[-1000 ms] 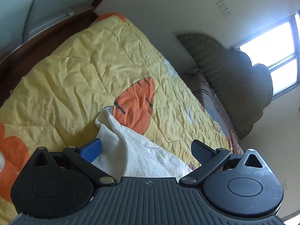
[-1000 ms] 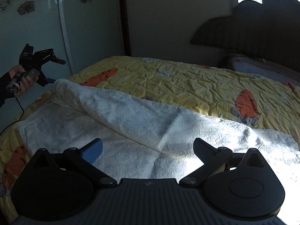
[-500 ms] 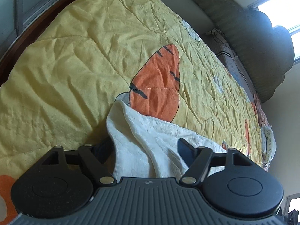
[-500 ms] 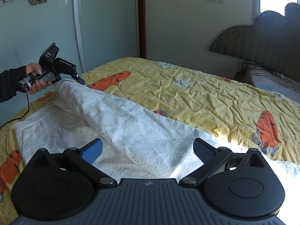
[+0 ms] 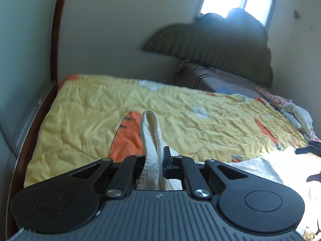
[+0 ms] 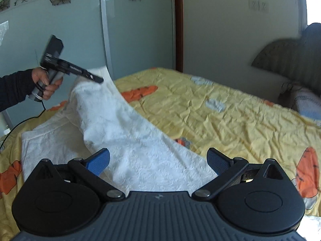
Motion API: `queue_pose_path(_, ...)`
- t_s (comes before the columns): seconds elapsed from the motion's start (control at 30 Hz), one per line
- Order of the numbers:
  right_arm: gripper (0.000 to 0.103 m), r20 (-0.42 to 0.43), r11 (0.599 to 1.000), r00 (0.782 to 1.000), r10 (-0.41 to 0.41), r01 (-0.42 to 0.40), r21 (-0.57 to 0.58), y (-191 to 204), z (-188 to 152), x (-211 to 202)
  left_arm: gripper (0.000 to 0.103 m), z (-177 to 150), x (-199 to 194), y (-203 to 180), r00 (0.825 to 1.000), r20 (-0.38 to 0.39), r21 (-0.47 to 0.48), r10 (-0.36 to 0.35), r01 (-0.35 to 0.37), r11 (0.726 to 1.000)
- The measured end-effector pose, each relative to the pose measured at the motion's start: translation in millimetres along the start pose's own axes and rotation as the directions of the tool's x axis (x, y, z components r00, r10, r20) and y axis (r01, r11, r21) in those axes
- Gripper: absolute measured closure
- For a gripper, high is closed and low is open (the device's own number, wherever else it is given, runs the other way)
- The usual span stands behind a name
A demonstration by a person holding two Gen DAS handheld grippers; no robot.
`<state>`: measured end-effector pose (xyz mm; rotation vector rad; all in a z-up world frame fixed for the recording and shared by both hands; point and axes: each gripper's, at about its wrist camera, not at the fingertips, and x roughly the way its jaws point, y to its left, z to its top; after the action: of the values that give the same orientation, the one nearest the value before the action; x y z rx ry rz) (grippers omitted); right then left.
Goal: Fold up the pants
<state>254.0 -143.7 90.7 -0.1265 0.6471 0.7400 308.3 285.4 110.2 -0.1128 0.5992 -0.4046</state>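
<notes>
Left tongs (image 5: 158,161) now clamped on the lifted hem of the white textured cotton pants (image 6: 128,132), right tongs (image 6: 158,161) spread wide and empty, so fold-over ready to start.

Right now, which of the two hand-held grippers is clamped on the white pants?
The left hand-held gripper: its jaws pinch a fold of the white pants. The right hand-held gripper is wide open, gripping nothing.

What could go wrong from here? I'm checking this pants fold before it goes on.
The left gripper is shut on only a narrow edge of the white pants, so the fabric could slip out as it is raised. The right gripper is open over the other end, so the loose leg may drag and bunch on the yellow quilt.
</notes>
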Motion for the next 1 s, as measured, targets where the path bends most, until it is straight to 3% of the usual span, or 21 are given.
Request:
queue_pose_path(0.1, 0.0, -0.048, 1.0, 0.999, 0.015, -0.016, -0.023, -23, 16, 23, 0.094, -6, -35, -24, 0.991, 0.108, 0.083, -0.083, 0.074, 0.994)
queue_pose_path(0.23, 0.0, -0.142, 0.998, 0.988, 0.055, -0.058, -0.021, -55, 30, 62, 0.094, -17, -63, -43, 0.975, 0.179, 0.14, -0.13, 0.106, 0.985)
queue_pose_path(0.4, 0.001, -0.275, 0.984, 0.945, 0.176, -0.176, 0.025, -73, 29, 99, 0.094, -27, -81, -58, 0.955, 0.23, 0.165, -0.186, 0.15, 0.975)
queue_pose_path(0.57, 0.001, -0.356, 0.977, 0.912, 0.202, -0.214, 0.004, -73, 25, 122, 0.094, -36, -95, -62, 0.94, 0.262, 0.17, -0.217, 0.176, 0.97)
queue_pose_path(0.6, 0.012, -0.371, 0.974, 0.903, 0.215, -0.227, 0.012, -73, 24, 126, 0.094, -38, -95, -61, 0.941, 0.264, 0.167, -0.214, 0.174, 0.971)
queue_pose_path(0.63, 0.035, -0.385, 0.974, 0.898, 0.214, -0.227, 0.012, -73, 23, 129, 0.094, -39, -95, -60, 0.941, 0.264, 0.161, -0.211, 0.173, 0.972)
queue_pose_path(0.7, 0.055, -0.374, 0.975, 0.903, 0.21, -0.224, 0.006, -73, 24, 129, 0.094, -41, -96, -57, 0.942, 0.262, 0.151, -0.209, 0.173, 0.973)
queue_pose_path(0.73, 0.078, -0.379, 0.97, 0.895, 0.237, -0.242, 0.035, -75, 25, 131, 0.094, -43, -97, -56, 0.943, 0.261, 0.145, -0.204, 0.171, 0.975)
queue_pose_path(0.77, 0.086, -0.381, 0.968, 0.891, 0.247, -0.248, 0.047, -74, 26, 130, 0.094, -44, -99, -56, 0.945, 0.259, 0.137, -0.199, 0.168, 0.976)
queue_pose_path(0.83, 0.095, -0.378, 0.973, 0.9, 0.217, -0.229, 0.015, -67, 25, 124, 0.094, -46, -98, -54, 0.947, 0.259, 0.121, -0.188, 0.161, 0.979)
queue_pose_path(1.0, 0.099, -0.277, 0.974, 0.938, 0.21, -0.225, -0.02, -43, 35, 70, 0.094, -48, -99, -36, 0.95, 0.269, 0.015, -0.16, 0.162, 0.987)
